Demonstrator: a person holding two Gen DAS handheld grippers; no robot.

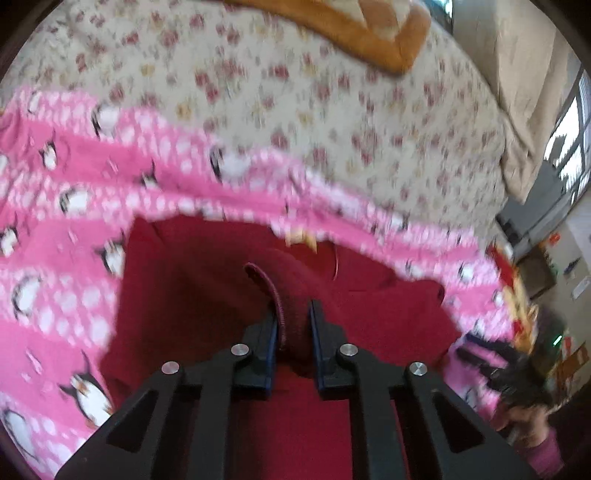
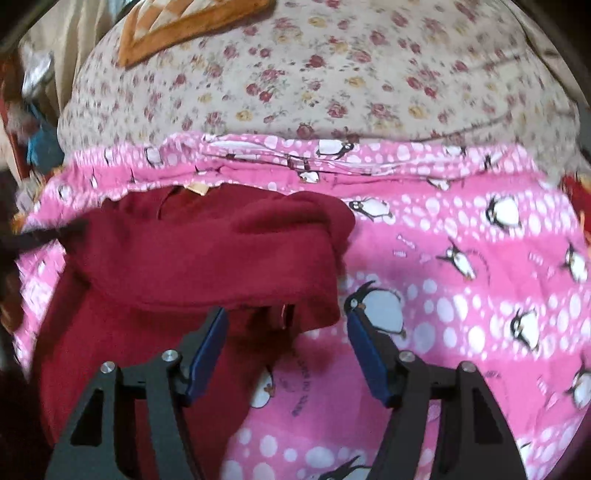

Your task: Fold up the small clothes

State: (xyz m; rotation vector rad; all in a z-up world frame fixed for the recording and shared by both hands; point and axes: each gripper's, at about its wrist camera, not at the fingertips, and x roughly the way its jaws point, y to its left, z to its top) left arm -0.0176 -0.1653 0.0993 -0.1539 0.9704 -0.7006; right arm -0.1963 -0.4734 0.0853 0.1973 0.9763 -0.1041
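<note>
A small dark red garment (image 1: 192, 280) lies on a pink penguin-print blanket (image 1: 55, 192). My left gripper (image 1: 293, 314) is shut on a ribbed hem of the red garment, which stands up between its fingers. In the right wrist view the red garment (image 2: 177, 258) lies folded over at the left, on the pink blanket (image 2: 461, 258). My right gripper (image 2: 286, 321) is open, its fingers astride the garment's lower right edge. My right gripper also shows at the right edge of the left wrist view (image 1: 517, 373), blurred.
The blanket lies on a bed with a cream floral sheet (image 1: 332, 110). An orange-edged cushion (image 1: 351, 29) lies at the far side; it also shows in the right wrist view (image 2: 177, 26). A window (image 1: 569, 147) and clutter are at the right.
</note>
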